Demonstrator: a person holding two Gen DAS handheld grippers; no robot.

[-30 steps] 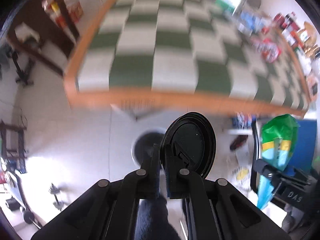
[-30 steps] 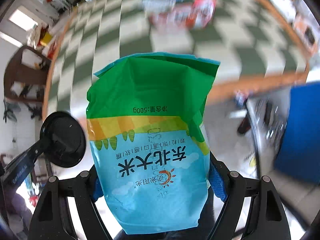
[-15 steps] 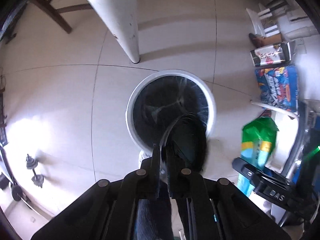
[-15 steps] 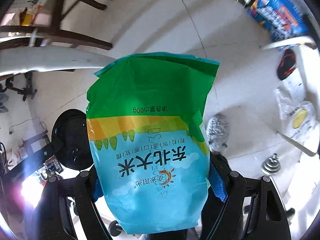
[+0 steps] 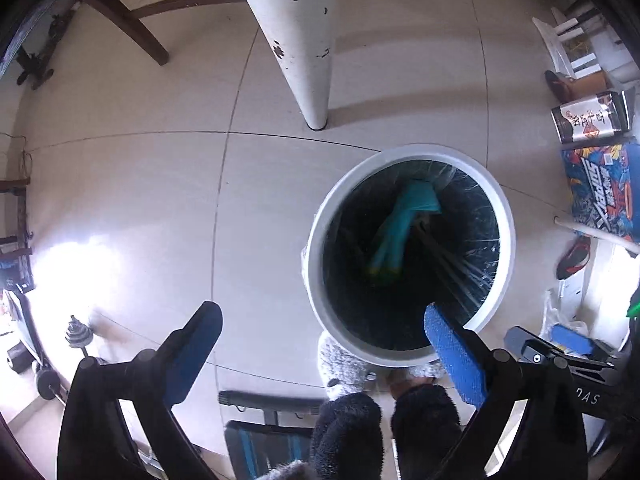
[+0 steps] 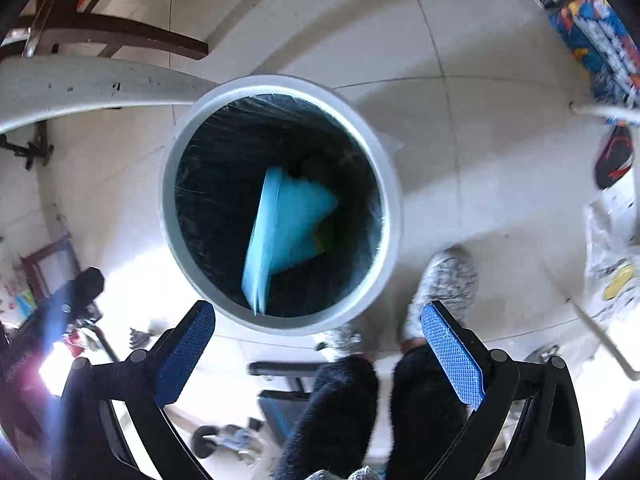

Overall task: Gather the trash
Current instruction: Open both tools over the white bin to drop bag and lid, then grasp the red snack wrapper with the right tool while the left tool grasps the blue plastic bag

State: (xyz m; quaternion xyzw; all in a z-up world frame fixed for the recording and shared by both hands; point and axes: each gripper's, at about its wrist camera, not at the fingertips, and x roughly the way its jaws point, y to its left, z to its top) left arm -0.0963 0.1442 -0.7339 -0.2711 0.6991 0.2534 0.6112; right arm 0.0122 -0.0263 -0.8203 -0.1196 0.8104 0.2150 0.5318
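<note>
Right wrist view: both pairs of fingers, a second ago pinching trash, are spreading empty, the blue-green plastic bag (image 6: 288,224) dropping into the white round bin (image 6: 384,168), two pieces collected.

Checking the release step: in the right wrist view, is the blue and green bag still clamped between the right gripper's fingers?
No: the bag is inside the white bin, and the right gripper has nothing between its opening fingers.

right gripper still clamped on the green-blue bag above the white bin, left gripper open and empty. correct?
Not quite. The right gripper is opening with nothing between its fingers; the right wrist view shows the bag inside the white bin. The left gripper is opening and empty.
</note>
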